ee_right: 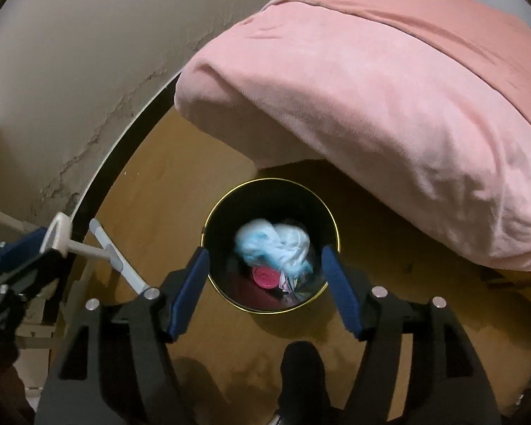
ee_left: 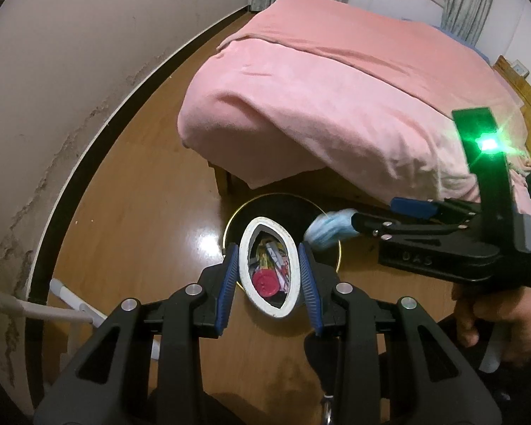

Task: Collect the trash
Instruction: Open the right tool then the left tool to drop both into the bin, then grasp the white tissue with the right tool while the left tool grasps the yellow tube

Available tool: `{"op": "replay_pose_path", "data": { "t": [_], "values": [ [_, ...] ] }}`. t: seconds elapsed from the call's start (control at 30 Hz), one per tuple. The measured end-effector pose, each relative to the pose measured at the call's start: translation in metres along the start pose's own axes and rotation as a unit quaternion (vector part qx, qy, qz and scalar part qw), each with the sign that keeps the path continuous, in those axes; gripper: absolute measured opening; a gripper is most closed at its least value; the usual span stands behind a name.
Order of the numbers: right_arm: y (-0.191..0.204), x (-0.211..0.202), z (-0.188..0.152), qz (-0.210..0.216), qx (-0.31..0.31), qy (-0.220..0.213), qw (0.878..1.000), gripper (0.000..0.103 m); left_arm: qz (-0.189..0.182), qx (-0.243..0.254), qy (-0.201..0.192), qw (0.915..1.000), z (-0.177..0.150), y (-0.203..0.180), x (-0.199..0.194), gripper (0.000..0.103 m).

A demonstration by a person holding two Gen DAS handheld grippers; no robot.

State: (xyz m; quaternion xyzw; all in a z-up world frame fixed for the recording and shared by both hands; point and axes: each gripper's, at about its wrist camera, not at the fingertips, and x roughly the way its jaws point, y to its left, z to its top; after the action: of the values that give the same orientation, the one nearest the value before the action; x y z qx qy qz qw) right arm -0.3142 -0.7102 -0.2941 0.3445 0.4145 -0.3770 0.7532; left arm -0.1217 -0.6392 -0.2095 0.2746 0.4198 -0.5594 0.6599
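We hold the left gripper (ee_left: 267, 248) over the bin (ee_right: 223, 212), its jaws pinching a white ring (ee_left: 246, 269) squeezed into an oval. The jaws of our right gripper (ee_right: 264, 250) are spread wide above the bin's mouth. A crumpled pale blue and white wad (ee_right: 272, 244), soft and blurred, lies between them in the right wrist view, over the bin's opening. Below it sit a red cap (ee_right: 264, 277) and some wrappers. The black, gold-rimmed bin stands on the floor (ee_right: 166, 184) beside the pink bed (ee_right: 371, 106).
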Motion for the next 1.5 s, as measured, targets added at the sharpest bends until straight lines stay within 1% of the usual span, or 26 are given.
{"op": "replay_pose_path", "data": {
  "t": [0.17,0.23,0.3,0.47,0.5,0.53,0.57,0.6,0.7,0.8,0.83,0.93,1.0,1.07,1.13,1.17,1.23,1.27,1.3,1.33,1.37,1.4,1.43,1.47,1.5],
  "values": [
    [-0.008,-0.003,0.003,-0.003,0.013,-0.003,1.000,0.064,-0.016,-0.001,0.008,0.9998,0.001,-0.002,0.019,0.033],
    [-0.014,-0.006,0.003,-0.004,0.027,-0.008,1.000,0.064,-0.027,-0.002,0.012,0.9996,0.001,-0.003,0.029,0.034],
    [-0.020,-0.008,0.004,0.000,0.042,-0.010,0.999,0.064,-0.031,0.000,0.018,0.9994,0.002,-0.006,0.038,0.034],
    [-0.032,-0.016,0.006,-0.008,0.062,-0.025,0.998,0.064,-0.045,0.016,0.022,0.9986,0.008,-0.020,0.054,0.035],
    [-0.035,-0.018,0.006,-0.010,0.068,-0.029,0.997,0.064,-0.045,0.016,0.024,0.9985,0.011,-0.022,0.057,0.037],
    [-0.038,-0.019,0.006,-0.012,0.074,-0.032,0.997,0.065,-0.047,0.016,0.028,0.9984,0.013,-0.025,0.060,0.051],
    [-0.041,-0.020,0.006,-0.012,0.081,-0.035,0.996,0.066,-0.044,0.015,0.028,0.9985,0.015,-0.026,0.062,0.067],
    [-0.045,-0.022,0.007,-0.010,0.088,-0.037,0.995,0.066,-0.038,0.014,0.023,0.9989,0.016,-0.027,0.061,0.069],
    [-0.050,-0.023,0.007,-0.007,0.099,-0.039,0.994,0.066,-0.035,0.015,0.019,0.9991,0.017,-0.028,0.057,0.070],
    [-0.047,-0.022,0.008,-0.004,0.095,-0.036,0.995,0.066,-0.032,0.014,0.017,0.9993,0.014,-0.025,0.050,0.071],
    [-0.046,-0.022,0.008,-0.004,0.093,-0.036,0.995,0.067,-0.031,0.013,0.015,0.9993,0.013,-0.024,0.047,0.072],
    [-0.037,-0.022,0.009,-0.002,0.084,-0.033,0.996,0.072,-0.019,0.007,0.008,0.9998,0.009,-0.017,0.030,0.082],
    [-0.026,-0.025,0.009,-0.002,0.070,-0.034,0.997,0.074,-0.010,0.003,-0.005,0.9999,0.007,-0.012,0.010,0.085],
    [-0.012,-0.031,0.009,0.005,0.058,-0.038,0.998,0.074,0.000,0.001,-0.019,0.9998,0.002,-0.003,-0.020,0.091],
    [0.010,-0.049,0.009,0.019,0.046,-0.055,0.997,0.074,0.005,-0.001,-0.031,0.9995,-0.003,0.007,-0.049,0.091],
    [0.022,-0.058,0.011,0.027,0.037,-0.064,0.997,0.075,0.005,-0.005,-0.045,0.9989,-0.010,0.017,-0.075,0.093],
    [0.059,-0.081,0.015,0.049,0.003,-0.081,0.996,0.077,0.013,-0.015,-0.065,0.9977,-0.020,0.034,-0.109,0.094],
    [0.077,-0.090,0.016,0.056,-0.016,-0.088,0.994,0.079,0.026,-0.025,-0.081,0.9961,-0.030,0.050,-0.137,0.094],
    [0.110,-0.103,0.017,0.066,-0.052,-0.097,0.992,0.080,0.035,-0.032,-0.090,0.9949,-0.038,0.059,-0.153,0.094],
    [0.129,-0.110,0.018,0.073,-0.073,-0.101,0.990,0.081,0.046,-0.040,-0.099,0.9932,-0.047,0.071,-0.171,0.095],
    [0.152,-0.118,0.017,0.082,-0.098,-0.107,0.986,0.082,0.063,-0.053,-0.109,0.9906,-0.059,0.087,-0.192,0.095],
    [0.191,-0.130,0.013,0.097,-0.139,-0.113,0.979,0.082,0.080,-0.070,-0.118,0.9874,-0.073,0.103,-0.211,0.095],
    [0.215,-0.136,0.010,0.109,-0.163,-0.116,0.974,0.082,0.099,-0.091,-0.124,0.9831,-0.090,0.124,-0.233,0.095],
    [0.247,-0.145,0.004,0.125,-0.194,-0.120,0.966,0.083,0.110,-0.105,-0.127,0.9801,-0.103,0.137,-0.246,0.095],
    [0.276,-0.151,-0.003,0.140,-0.221,-0.122,0.958,0.083,0.129,-0.125,-0.129,0.9753,-0.120,0.156,-0.263,0.095]
  ]
}}
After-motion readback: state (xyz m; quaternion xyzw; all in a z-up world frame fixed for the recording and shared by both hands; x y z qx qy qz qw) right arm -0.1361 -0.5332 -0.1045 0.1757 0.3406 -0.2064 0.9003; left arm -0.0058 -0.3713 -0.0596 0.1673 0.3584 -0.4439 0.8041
